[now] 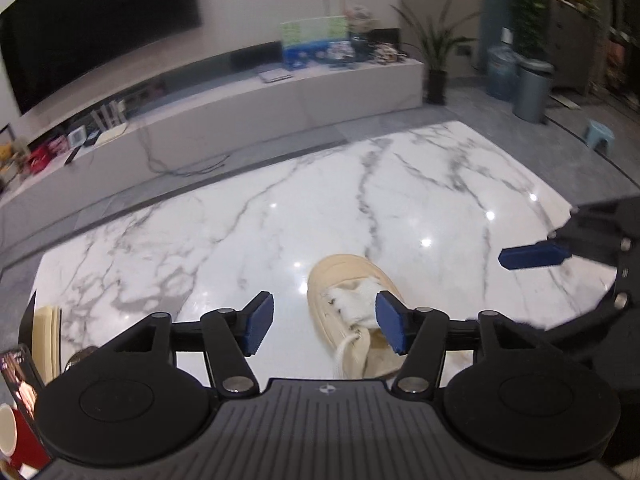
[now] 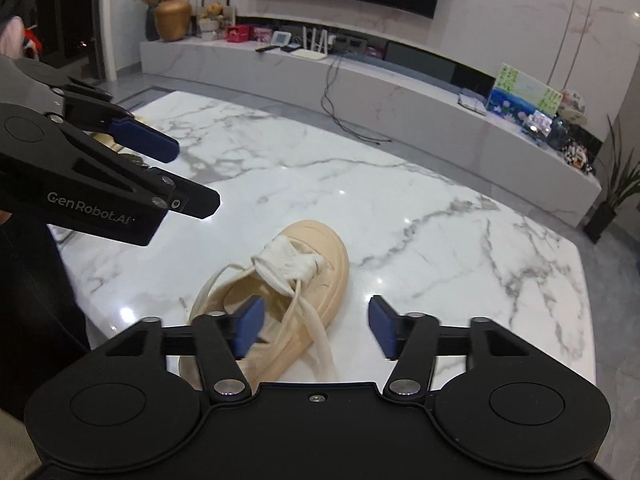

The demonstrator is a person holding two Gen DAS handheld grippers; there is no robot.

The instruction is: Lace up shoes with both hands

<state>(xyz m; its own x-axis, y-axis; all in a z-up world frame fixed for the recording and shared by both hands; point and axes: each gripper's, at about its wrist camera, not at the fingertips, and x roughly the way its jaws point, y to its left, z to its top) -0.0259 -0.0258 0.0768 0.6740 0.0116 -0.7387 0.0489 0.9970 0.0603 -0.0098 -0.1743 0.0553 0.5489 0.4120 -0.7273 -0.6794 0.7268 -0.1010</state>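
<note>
Marble table [image 2: 440, 216], shoe [image 2: 320, 256] beneath right gripper [image 2: 316, 328]

Tabletop [image 2: 440, 216] beyond shoe [image 2: 320, 248] clear.

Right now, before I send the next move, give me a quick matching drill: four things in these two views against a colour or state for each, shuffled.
Things:
1. shoe
2. laces
3. left gripper
4. table

States:
A. white marble with grey veins
B. jaws open, nothing between the pads
C. cream, toe pointing away from the cameras
D. white, crossed near the toe, ends hanging loose

Pairs: 1-C, 2-D, 3-B, 4-A
</note>
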